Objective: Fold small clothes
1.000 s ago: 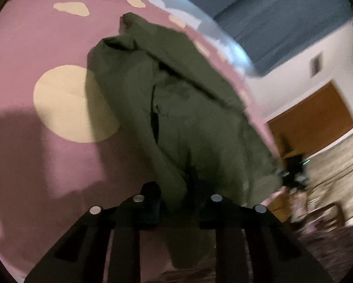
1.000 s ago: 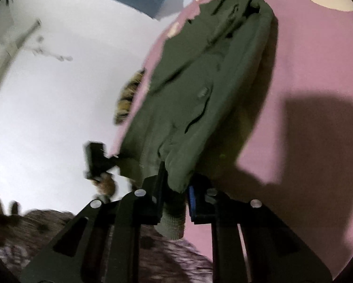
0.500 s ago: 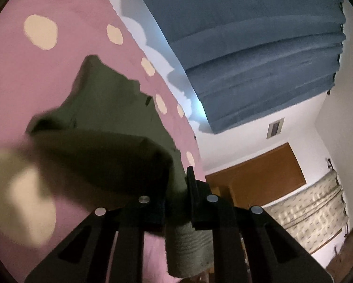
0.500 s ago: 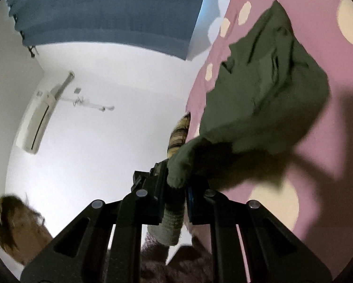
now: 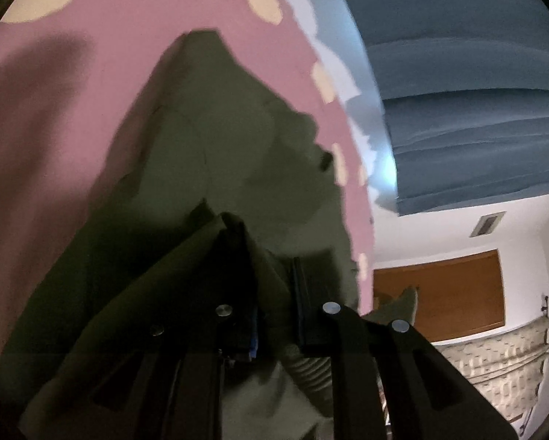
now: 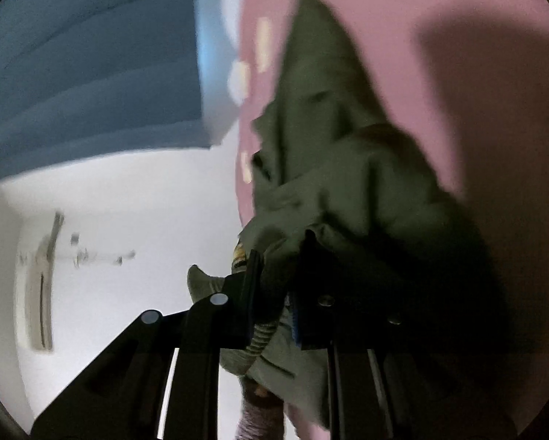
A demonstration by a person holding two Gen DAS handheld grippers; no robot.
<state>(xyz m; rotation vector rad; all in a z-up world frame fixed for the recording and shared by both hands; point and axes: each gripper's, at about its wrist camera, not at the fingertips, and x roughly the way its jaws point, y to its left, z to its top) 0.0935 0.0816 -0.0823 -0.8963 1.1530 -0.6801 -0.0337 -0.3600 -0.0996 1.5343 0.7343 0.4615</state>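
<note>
Left wrist view first: my left gripper (image 5: 274, 286) has its jaws drawn close together and clamped on a fold of the olive-green garment (image 5: 215, 154), with a ribbed cuff bunched below the fingers. From that pinch the cloth runs forward and lies spread on the pink bedspread (image 5: 135, 22), rising to a peak near the middle of the picture. Cream dots mark the bedspread, and a dark shadow falls across it on the left side. Past its edge I see a blue curtain (image 5: 457, 91), a white wall and a brown wooden panel (image 5: 439, 293). Over to the right wrist view, blurrier this one: my right gripper (image 6: 280, 260) is likewise closed tight on the same garment (image 6: 347, 168), the fabric bunched between the jaws and a ribbed edge hanging beneath them. The cloth drapes over the right finger and stretches away onto the bedspread (image 6: 402, 7), tapering to a point near the top. Left of it are the curtain (image 6: 91, 73), the white wall and a wall-mounted air conditioner (image 6: 39, 286).
</note>
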